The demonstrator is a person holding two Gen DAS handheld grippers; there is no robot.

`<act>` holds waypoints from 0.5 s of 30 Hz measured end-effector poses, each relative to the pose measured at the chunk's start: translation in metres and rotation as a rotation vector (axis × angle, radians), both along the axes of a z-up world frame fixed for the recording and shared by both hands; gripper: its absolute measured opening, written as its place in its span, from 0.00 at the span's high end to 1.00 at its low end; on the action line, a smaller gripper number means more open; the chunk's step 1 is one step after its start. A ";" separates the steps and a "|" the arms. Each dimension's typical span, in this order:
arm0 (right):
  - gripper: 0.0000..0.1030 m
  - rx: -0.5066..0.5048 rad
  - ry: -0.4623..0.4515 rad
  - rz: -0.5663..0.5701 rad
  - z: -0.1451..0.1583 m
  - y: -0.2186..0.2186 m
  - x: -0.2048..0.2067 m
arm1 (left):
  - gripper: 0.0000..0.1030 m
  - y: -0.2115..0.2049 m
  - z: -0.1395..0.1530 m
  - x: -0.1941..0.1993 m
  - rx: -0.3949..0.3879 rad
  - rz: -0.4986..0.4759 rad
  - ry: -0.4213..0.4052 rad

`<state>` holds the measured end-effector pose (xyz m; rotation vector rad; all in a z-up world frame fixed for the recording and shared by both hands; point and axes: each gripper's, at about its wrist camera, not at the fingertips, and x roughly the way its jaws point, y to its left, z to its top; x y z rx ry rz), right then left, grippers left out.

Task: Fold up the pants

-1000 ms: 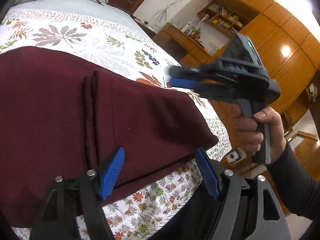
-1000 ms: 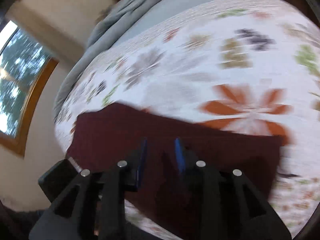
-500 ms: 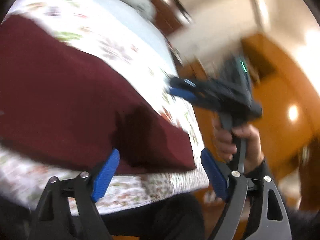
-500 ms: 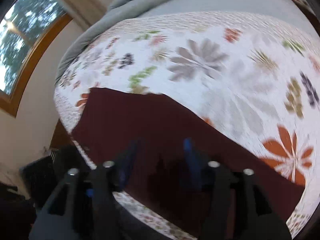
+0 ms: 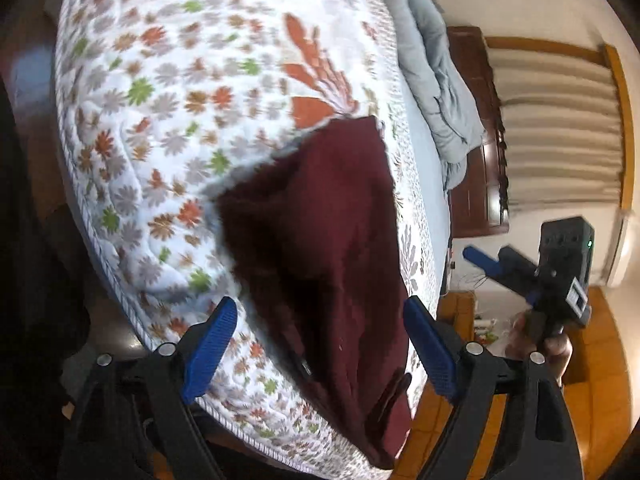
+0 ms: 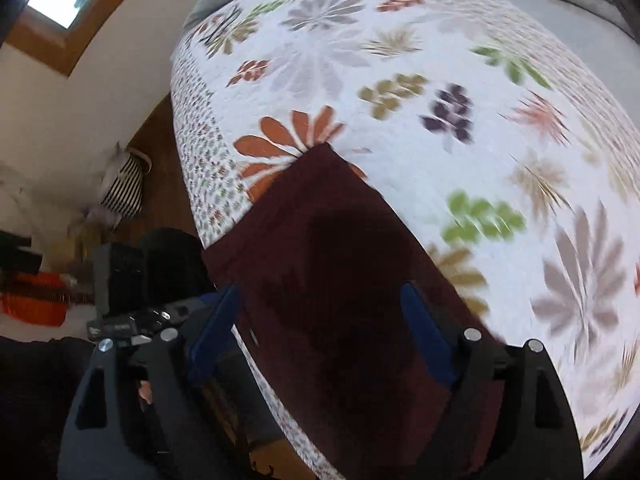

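The maroon pants (image 5: 320, 240) lie folded on my floral bedspread (image 5: 168, 120), near the bed's edge. My left gripper (image 5: 320, 340) and right gripper (image 6: 320, 328) hover above them, fingers spread wide and, as far as the blur shows, holding nothing.

We hold our left gripper (image 5: 316, 344) low and near, its blue-padded fingers (image 5: 210, 334) spread wide with nothing between them. Our right gripper (image 6: 320, 332) is likewise spread wide and grips nothing. In the left wrist view the right gripper (image 5: 486, 262) shows at the far right, raised and pointing left, with our right hand (image 5: 542, 346) wrapped around its handle below.
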<state>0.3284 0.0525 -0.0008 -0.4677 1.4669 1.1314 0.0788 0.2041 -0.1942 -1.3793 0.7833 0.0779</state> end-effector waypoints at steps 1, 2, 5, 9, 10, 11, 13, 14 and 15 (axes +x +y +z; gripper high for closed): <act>0.19 -0.006 0.010 0.018 -0.003 0.010 0.002 | 0.17 0.001 -0.004 0.000 -0.020 0.005 0.006; 0.19 -0.013 0.026 0.039 -0.008 0.023 0.004 | 0.17 0.005 -0.006 0.002 -0.039 0.008 0.006; 0.19 -0.040 0.049 0.083 -0.022 0.045 0.011 | 0.17 0.017 -0.015 0.002 -0.078 0.009 0.006; 0.19 -0.069 0.075 0.105 -0.042 0.065 0.021 | 0.17 0.028 -0.028 0.007 -0.127 0.045 0.012; 0.19 -0.073 0.076 0.112 -0.046 0.070 0.022 | 0.17 0.028 -0.029 0.009 -0.128 0.047 0.013; 0.19 -0.075 0.077 0.120 -0.051 0.075 0.024 | 0.17 0.029 -0.029 0.011 -0.130 0.049 0.007; 0.19 -0.084 0.078 0.133 -0.059 0.083 0.025 | 0.15 0.027 -0.028 0.018 -0.129 0.040 0.009; 0.19 -0.084 0.080 0.138 -0.061 0.086 0.025 | 0.15 0.026 -0.029 0.020 -0.127 0.037 0.014; 0.19 -0.083 0.086 0.143 -0.064 0.089 0.025 | 0.15 0.025 -0.030 0.022 -0.134 0.036 0.015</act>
